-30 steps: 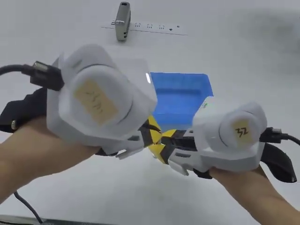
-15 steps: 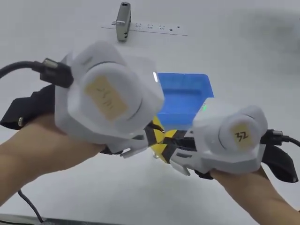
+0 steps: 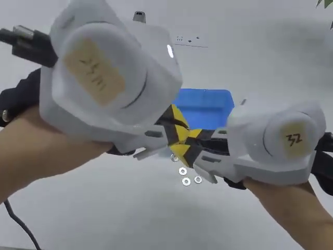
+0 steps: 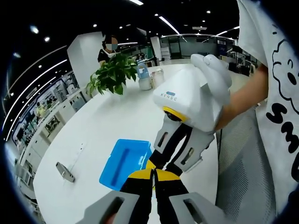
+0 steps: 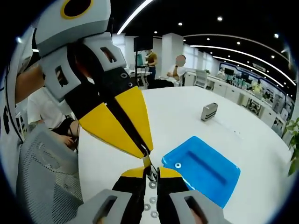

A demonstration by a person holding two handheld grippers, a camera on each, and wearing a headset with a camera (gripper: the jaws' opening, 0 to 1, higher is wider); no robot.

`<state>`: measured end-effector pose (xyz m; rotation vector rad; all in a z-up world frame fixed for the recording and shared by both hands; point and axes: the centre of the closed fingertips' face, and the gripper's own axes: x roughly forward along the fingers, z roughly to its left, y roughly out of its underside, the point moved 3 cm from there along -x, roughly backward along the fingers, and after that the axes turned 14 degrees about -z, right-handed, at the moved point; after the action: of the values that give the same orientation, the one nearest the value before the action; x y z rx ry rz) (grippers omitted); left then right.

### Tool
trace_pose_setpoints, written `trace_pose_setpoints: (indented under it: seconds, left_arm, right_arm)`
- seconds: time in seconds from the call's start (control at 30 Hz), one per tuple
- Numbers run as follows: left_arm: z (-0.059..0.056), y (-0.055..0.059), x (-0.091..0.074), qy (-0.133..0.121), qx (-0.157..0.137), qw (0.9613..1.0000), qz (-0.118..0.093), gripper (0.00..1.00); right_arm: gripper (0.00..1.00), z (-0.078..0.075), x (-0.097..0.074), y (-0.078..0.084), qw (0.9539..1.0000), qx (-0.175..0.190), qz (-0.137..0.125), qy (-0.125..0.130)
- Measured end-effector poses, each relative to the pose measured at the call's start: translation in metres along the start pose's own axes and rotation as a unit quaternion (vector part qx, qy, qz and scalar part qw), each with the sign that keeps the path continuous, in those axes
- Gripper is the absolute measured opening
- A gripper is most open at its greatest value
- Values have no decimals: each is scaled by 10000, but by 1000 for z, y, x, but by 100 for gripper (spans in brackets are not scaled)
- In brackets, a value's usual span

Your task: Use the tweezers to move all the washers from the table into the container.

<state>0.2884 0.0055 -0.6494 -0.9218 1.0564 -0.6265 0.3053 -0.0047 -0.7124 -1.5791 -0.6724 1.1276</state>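
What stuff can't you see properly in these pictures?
Tweezers: right gripper view, just a metal sliver; the tongs hide the rest.
Power strip: head view, left gripper covers one end.
Washers: head view, right gripper may hide more.
Container: head view, near edge behind the tongs.

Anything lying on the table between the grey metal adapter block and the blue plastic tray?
No. In the right gripper view the white tabletop between the grey metal adapter block and the blue plastic tray is bare.
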Motion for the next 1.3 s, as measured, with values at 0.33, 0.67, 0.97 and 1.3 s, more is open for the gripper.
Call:
trace_pose_setpoints:
  seconds: [0.33,0.67,0.97,1.3]
  left_arm:
    - [25,-12,2,-299,206,9990,-243,0]
    - [42,-5,10,-475,164,9983,-283,0]
    - [46,6,21,-489,153,9984,-229,0]
    - [47,20,30,-489,127,9986,-122,0]
  right_arm:
    - [4,-23,9,-20,9991,-255,-212,246]
    - [4,-39,21,-18,9988,-300,-219,319]
    - [4,-45,28,-5,9991,-200,-108,356]
    - [4,-49,37,9,9993,-137,3,349]
